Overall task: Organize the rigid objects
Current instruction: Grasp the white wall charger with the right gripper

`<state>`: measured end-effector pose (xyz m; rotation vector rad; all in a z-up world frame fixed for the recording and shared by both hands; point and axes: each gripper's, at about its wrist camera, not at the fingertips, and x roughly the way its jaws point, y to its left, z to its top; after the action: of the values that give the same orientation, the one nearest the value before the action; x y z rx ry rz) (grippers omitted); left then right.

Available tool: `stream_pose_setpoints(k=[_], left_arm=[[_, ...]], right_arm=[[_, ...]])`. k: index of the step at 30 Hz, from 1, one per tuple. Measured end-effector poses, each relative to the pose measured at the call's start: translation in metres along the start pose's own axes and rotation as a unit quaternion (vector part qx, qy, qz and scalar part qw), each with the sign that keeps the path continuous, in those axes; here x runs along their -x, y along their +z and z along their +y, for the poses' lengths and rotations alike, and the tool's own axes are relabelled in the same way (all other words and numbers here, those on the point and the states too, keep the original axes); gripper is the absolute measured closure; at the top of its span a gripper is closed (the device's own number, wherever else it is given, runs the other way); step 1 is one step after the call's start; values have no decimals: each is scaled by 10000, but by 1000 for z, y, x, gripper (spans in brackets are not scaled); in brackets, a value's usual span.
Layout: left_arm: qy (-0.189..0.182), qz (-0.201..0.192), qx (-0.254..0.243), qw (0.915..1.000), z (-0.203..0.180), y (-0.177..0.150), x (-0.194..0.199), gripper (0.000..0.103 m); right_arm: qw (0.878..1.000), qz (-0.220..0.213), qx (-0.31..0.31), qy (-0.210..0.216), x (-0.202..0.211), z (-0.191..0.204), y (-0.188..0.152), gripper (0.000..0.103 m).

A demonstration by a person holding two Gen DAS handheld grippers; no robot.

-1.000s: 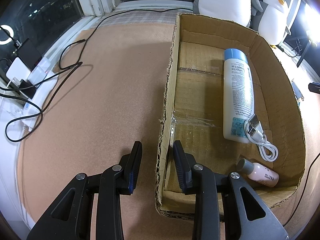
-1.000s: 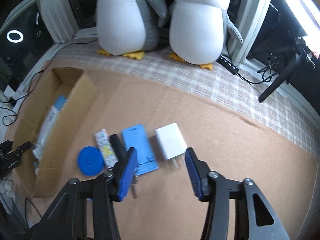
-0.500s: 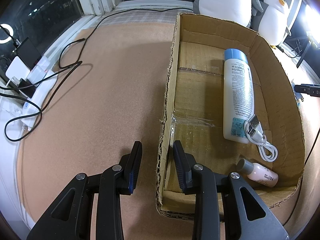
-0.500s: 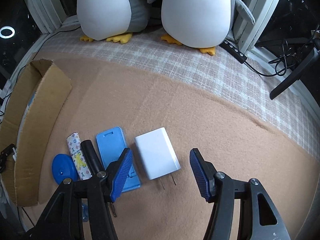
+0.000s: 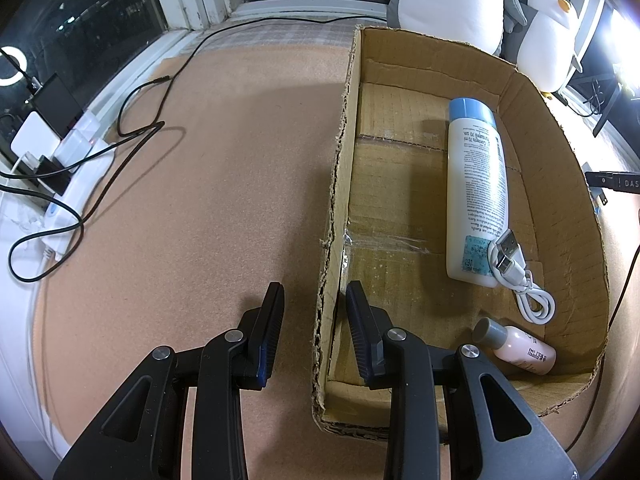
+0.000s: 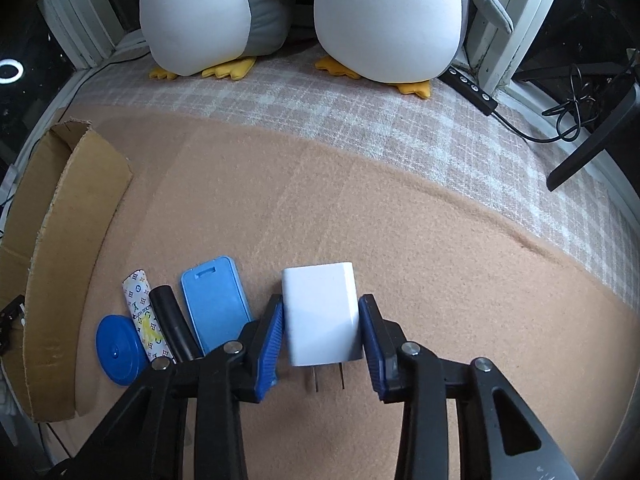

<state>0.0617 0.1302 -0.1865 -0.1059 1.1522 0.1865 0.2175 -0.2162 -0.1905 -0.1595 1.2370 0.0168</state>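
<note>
A white plug charger lies on the tan blanket between the blue pads of my right gripper; the jaws are open and flank it closely on both sides. Left of it lie a blue flat case, a black cylinder, a patterned tube and a blue round lid. My left gripper is open and straddles the near left wall of the cardboard box. In the box lie a white bottle, a white USB cable and a small pink bottle.
Two plush penguins stand at the back on a checked cloth. The box's side is at the left of the right wrist view. Black cables and a power strip lie left of the box.
My right gripper has moved forward and down until its jaws came either side of the white charger. The left gripper has stayed at the box wall.
</note>
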Motion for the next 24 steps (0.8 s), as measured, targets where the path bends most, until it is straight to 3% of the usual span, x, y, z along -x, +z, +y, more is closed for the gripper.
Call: stream_pose_setpoints(k=[13,24], left_arm=[[3,-2,-4,10000,0,0,0,72],[2,-28,-11,10000,0,-1,-1,72]], right_arm=[[9990,-444,-81,-44,38,3,-9,70],[9939,-885,405,511,92,81,-6,70]])
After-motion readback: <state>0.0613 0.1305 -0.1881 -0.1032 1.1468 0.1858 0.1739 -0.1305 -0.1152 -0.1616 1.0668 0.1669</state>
